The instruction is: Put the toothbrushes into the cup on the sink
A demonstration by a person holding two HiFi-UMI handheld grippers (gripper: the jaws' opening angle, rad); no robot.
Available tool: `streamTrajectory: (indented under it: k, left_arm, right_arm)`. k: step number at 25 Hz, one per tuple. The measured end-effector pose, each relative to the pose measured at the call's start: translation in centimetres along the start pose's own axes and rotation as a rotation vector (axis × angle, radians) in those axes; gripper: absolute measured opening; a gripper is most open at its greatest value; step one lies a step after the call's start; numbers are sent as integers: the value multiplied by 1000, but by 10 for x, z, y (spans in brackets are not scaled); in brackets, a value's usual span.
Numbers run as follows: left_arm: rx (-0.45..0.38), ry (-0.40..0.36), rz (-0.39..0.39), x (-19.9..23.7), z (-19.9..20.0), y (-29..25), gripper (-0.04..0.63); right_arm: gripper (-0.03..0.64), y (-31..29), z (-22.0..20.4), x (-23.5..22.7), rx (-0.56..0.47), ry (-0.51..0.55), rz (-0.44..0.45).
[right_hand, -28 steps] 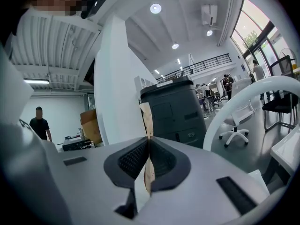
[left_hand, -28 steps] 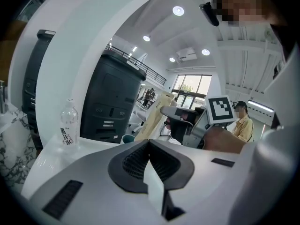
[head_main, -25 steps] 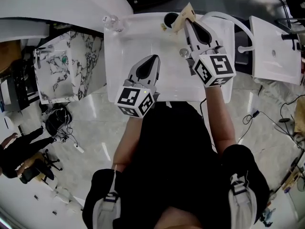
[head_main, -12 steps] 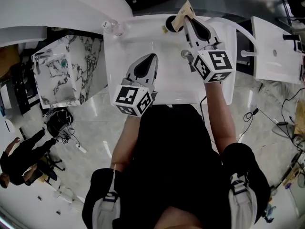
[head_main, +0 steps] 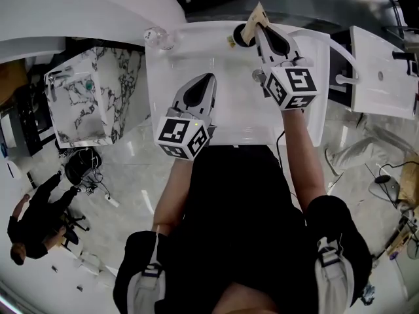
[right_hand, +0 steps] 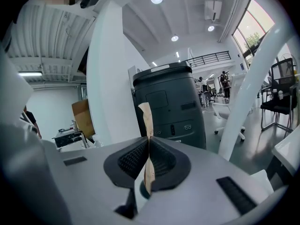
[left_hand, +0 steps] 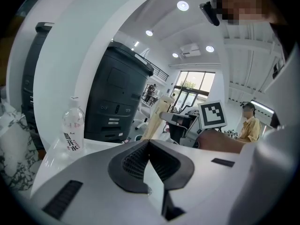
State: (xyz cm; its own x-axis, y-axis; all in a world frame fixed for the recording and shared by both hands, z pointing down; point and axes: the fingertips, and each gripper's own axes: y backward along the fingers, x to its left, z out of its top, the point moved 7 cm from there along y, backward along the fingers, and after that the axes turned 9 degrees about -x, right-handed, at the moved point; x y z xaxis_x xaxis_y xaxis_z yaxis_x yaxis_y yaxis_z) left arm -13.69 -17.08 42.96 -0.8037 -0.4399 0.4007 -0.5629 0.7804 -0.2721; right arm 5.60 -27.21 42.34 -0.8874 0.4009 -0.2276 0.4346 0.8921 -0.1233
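Tan-sleeved, clamping toothbrush (right_hand: pixel 148 139) in right gripper (head_main: pixel 258 27) over black cup (head_main: pixel 236 33) at sink's (head_main: pixel 229 100) 12 o'clock; lowering, releasing probably next; holding left gripper (head_main: pixel 208 79) closed, empty.

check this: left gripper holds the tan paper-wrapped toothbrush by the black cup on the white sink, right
Wrong gripper: the right gripper view shows the right gripper shut on the tan paper-wrapped toothbrush, by the black cup on the white sink. The left gripper is shut, empty.

The toothbrush (head_main: pixel 251 17) stood in the right gripper (head_main: pixel 259 26), the cup (head_main: pixel 234 30) just left. A bottle (head_main: pixel 157 38) stood beyond the left gripper (head_main: pixel 208 78), leftward.
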Motion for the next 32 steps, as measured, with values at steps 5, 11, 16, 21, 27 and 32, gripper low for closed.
streamTrajectory:
  k: [5,11,16,21,27,32]
  left_arm:
    - [-1,3,0,0,-1,-1,14]
    - [3,9,0,-2,-3,2,14]
    - [2,10,3,-2,-5,4,14]
    - [-3,11,4,-3,-5,7,14]
    - [-4,11,10,-2,-7,14,14]
    - [-8,13,17,-1,-7,16,14]
  right_arm:
    - [33,-3,-10,-1,24,5,-1]
    - [34,0,-20,-1,63,7,-6]
    - [34,2,-34,1,109,4,-10]
    - [34,4,-42,5,150,-4,-13]
    - [34,5,-54,7,193,-7,-24]
    - [34,4,-62,6,229,-5,-31]
